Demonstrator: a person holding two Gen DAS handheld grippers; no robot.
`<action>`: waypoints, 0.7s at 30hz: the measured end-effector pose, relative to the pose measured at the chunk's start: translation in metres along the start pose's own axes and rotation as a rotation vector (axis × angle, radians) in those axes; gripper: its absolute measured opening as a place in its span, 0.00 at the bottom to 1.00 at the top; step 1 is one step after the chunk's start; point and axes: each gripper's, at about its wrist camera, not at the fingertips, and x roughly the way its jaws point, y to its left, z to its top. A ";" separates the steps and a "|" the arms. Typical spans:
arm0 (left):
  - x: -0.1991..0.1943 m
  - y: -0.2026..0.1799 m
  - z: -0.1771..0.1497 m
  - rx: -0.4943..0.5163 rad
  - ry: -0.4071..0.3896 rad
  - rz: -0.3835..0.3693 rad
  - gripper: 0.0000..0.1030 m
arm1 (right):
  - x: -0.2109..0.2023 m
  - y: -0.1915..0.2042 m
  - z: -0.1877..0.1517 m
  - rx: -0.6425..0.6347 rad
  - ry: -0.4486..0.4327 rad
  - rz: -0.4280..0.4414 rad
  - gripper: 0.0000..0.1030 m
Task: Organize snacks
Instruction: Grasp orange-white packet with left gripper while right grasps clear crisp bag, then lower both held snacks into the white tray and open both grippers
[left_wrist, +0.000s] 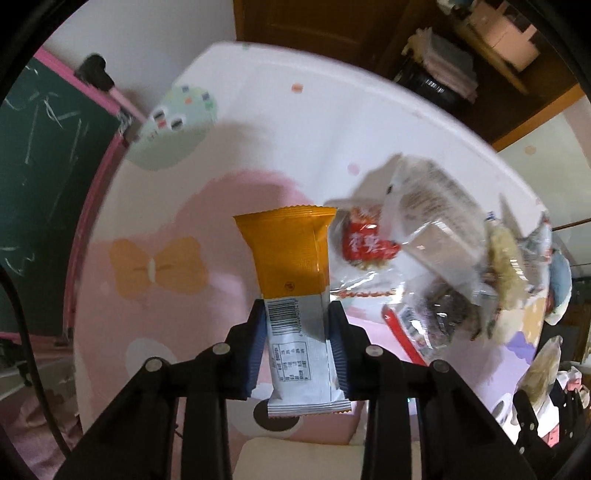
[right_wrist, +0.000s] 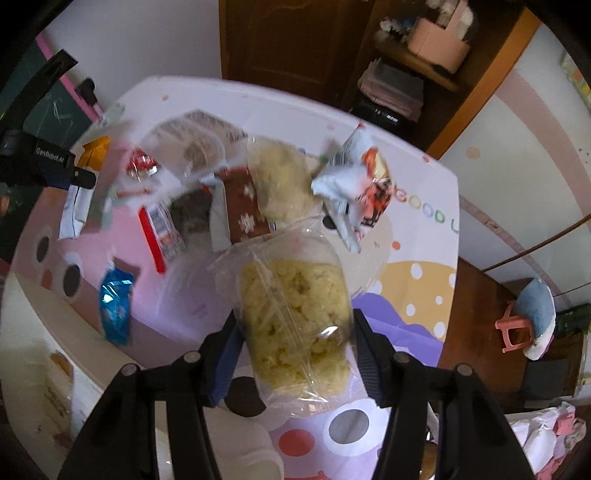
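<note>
My left gripper (left_wrist: 297, 314) is shut on an orange and white snack packet (left_wrist: 293, 280), held upright above the table; the packet also shows in the right wrist view (right_wrist: 83, 184), gripped by the left gripper (right_wrist: 79, 177). My right gripper (right_wrist: 295, 325) is shut on a clear bag of yellow puffed snacks (right_wrist: 295, 314), lifted above the table. A pile of snack bags lies on the table: a clear bag with red packets (left_wrist: 369, 240), a second yellow-snack bag (right_wrist: 280, 177), a brown packet (right_wrist: 245, 206) and a white crumpled packet (right_wrist: 354, 184).
The table has a pastel cartoon cloth (left_wrist: 258, 147) (right_wrist: 424, 280). A blue packet (right_wrist: 116, 306) lies near its left front edge. A chalkboard (left_wrist: 40, 177) stands left, a dark wooden shelf (right_wrist: 406, 74) behind, a pink stool with a cushion (right_wrist: 524, 325) on the floor right.
</note>
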 end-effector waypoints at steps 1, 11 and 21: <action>-0.013 0.007 -0.002 0.004 -0.013 -0.006 0.30 | -0.007 -0.001 -0.001 0.012 -0.016 0.001 0.55; -0.149 0.018 -0.051 0.162 -0.217 -0.126 0.30 | -0.094 -0.009 -0.010 0.160 -0.196 0.011 0.55; -0.239 0.013 -0.166 0.359 -0.340 -0.170 0.31 | -0.213 0.005 -0.069 0.241 -0.341 0.105 0.55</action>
